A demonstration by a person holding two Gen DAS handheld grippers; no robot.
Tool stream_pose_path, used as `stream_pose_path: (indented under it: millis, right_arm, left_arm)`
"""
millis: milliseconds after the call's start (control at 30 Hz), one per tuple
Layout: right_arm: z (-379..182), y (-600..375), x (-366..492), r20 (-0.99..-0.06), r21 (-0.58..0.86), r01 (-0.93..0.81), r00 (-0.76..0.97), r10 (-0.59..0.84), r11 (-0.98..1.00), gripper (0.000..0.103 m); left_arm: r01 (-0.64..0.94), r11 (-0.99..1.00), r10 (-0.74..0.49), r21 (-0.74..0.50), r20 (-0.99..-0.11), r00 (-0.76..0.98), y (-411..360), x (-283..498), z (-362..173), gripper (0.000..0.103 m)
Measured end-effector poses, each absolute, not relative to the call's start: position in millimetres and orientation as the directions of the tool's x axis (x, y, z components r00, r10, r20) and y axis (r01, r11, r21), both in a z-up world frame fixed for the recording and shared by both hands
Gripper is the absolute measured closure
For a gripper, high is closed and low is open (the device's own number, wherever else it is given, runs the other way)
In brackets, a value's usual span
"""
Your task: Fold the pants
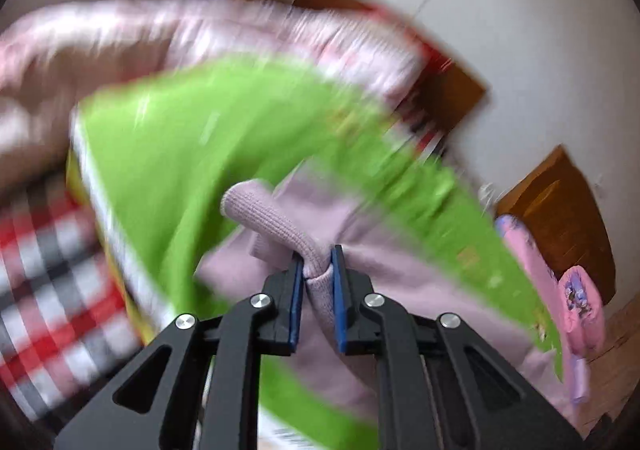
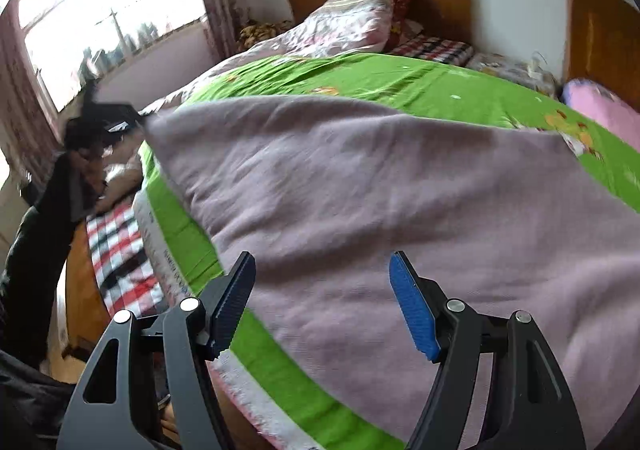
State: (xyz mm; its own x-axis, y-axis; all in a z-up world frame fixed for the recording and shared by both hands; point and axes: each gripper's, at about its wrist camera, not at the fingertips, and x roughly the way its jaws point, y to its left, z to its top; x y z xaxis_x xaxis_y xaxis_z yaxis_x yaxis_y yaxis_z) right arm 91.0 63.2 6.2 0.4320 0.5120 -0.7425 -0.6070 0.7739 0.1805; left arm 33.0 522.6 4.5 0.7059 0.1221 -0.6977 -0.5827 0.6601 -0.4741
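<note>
L gripper (image 1: 316,270) clamped on ribbed cuff (image 1: 276,218) of pink pants (image 2: 380,210), lifted off green sheet (image 2: 400,82). R gripper (image 2: 324,306) jaws apart, nothing between, just over pants spread on bed.

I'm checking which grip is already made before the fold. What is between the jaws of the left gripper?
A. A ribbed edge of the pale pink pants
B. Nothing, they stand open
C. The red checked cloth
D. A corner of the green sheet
A: in the left wrist view the left gripper has its blue pads pressed on a ribbed edge of the pale pink pants, above the green sheet.
</note>
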Motion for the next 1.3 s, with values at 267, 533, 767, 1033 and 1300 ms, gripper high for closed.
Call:
stream_pose_path:
  millis: [267, 533, 767, 1033, 1300]
  right_arm:
    - [7.9, 66.1, 89.1, -0.754, 0.143, -0.623, 0.434, 0.492, 0.769, 0.034]
    - [-7.1, 102.6, 69.1, -0.763, 0.128, -0.741, 0.35, 0.543, 0.659, 0.058]
    - [-21.3, 132.9, 71.6, -0.805, 0.015, -0.802, 0.345, 0.483, 0.597, 0.08]
    - [-22.0, 127.5, 71.9, -0.8, 0.055, -0.796, 0.326, 0.504, 0.603, 0.085]
    - [-20.9, 130.8, 76.0, -0.819, 0.128, -0.819, 0.231, 0.526, 0.559, 0.044]
  left_arm:
    - [-0.453, 0.597, 0.015, -0.662, -0.555, 0.832, 534.9, 22.4, -27.2, 0.047]
    - [-0.465, 0.645, 0.034, -0.606, -0.585, 0.81, 527.5, 40.8, -17.5, 0.068]
    - [-0.448, 0.676, 0.048, -0.586, -0.571, 0.82, 528.6, 48.7, 9.6, 0.086]
    - [-0.355, 0.783, 0.124, -0.511, -0.432, 0.893, 515.6, 40.7, 43.7, 0.089]
    - [-0.432, 0.662, 0.058, -0.612, -0.534, 0.844, 542.3, 36.9, -26.8, 0.051]
